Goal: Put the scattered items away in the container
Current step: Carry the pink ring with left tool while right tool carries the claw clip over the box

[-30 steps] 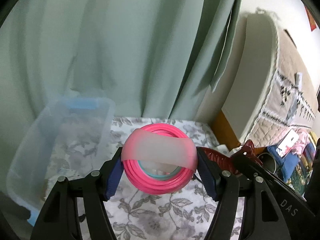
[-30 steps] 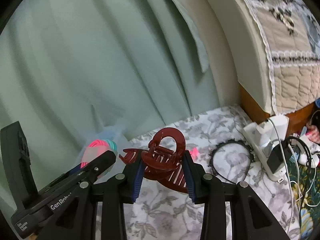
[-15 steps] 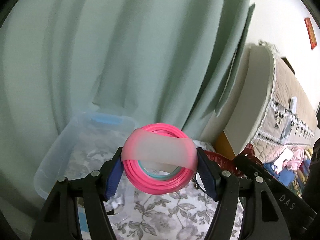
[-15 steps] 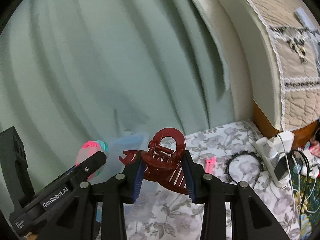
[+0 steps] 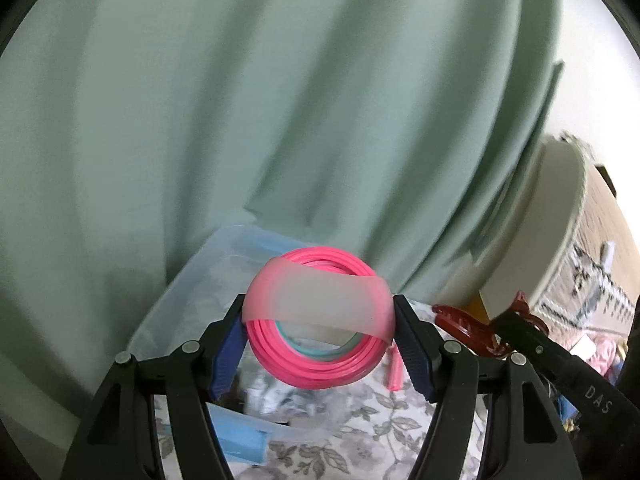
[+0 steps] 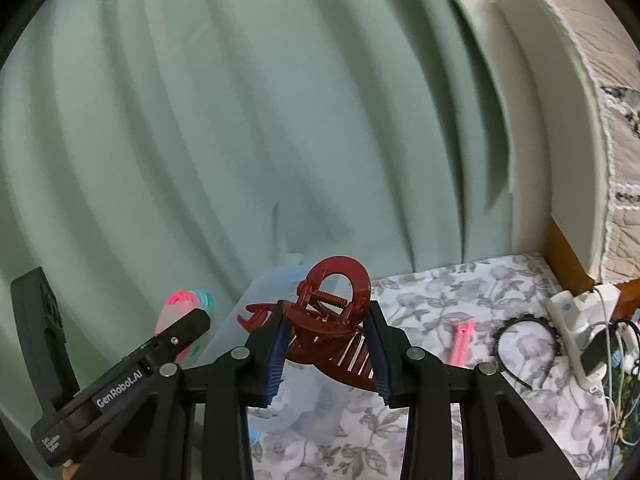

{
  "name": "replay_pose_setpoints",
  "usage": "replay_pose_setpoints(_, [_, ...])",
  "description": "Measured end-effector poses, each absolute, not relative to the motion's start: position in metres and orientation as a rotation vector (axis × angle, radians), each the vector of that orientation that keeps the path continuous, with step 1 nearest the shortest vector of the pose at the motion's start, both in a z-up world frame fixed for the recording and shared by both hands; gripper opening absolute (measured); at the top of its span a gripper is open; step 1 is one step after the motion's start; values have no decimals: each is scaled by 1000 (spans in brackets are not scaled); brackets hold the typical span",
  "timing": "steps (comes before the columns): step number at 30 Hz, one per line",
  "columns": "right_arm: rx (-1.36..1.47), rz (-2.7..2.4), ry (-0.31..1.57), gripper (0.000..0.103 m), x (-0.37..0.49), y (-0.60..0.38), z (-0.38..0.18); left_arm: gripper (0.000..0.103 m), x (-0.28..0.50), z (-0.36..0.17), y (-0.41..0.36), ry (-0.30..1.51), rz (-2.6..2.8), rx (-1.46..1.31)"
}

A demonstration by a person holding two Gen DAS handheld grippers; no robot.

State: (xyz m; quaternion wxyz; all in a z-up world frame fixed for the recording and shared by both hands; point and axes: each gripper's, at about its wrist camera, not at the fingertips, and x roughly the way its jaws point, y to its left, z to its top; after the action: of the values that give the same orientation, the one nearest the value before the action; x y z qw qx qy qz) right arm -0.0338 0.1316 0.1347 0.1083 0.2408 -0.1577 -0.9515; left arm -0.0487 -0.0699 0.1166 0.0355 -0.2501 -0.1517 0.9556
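Your left gripper (image 5: 319, 332) is clamped on the bundle of pink hair bands (image 5: 316, 344), soft and light, held across its width; the container (image 5: 188, 312) sits just beyond its jaws. Your right gripper (image 6: 329, 354) pinches the dark red claw clip (image 6: 334, 320) between its pads: stiff, slick, brittle teeth, so keep hold at the body.

Both wrist cams sit close behind their own fingers, angled down toward the green curtain (image 5: 280, 100). They share the clear plastic bin (image 5: 192, 280) and floral tablecloth (image 6: 460, 292); each catches the other gripper sideways.

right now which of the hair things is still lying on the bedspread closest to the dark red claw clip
The pink hair clip: it lies flat on the floral bedspread, just right of the claw clip; the black headband lies further right.
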Motion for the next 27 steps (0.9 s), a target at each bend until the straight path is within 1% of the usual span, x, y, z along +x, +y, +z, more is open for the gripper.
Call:
replay_pose_setpoints(10, [787, -2735, -356, 40, -57, 83, 121, 70, -51, 90, -127, -641, 2968, -836])
replay_pose_setpoints(17, [848, -2704, -295, 39, -72, 60, 107, 70, -59, 71, -141, -703, 2950, -888])
replay_pose_setpoints(27, [915, -2677, -264, 40, -96, 42, 89, 71, -70, 50, -147, -731, 2912, -957])
